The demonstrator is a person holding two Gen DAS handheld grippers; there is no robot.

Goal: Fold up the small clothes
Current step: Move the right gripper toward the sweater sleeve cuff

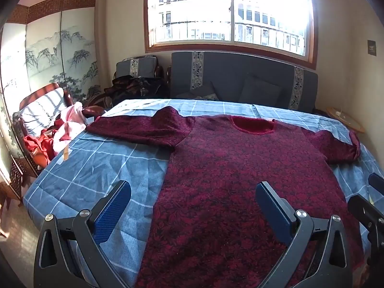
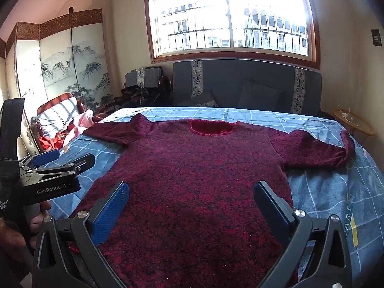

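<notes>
A dark red patterned sweater (image 1: 228,180) lies flat on the blue checked bed cover (image 1: 96,175), neck away from me, both sleeves spread out. It also shows in the right wrist view (image 2: 199,180). My left gripper (image 1: 193,192) is open and empty above the sweater's lower left edge. My right gripper (image 2: 191,192) is open and empty above the sweater's lower middle. The left gripper's side (image 2: 48,163) shows at the left of the right wrist view, and the right gripper's edge (image 1: 369,206) shows at the right of the left wrist view.
A pile of pink and red clothes (image 1: 60,134) lies on a chair left of the bed. A grey sofa (image 1: 240,79) stands behind the bed under the window. A small round wooden table (image 2: 355,122) stands at the right. A painted folding screen (image 1: 60,55) stands at the left.
</notes>
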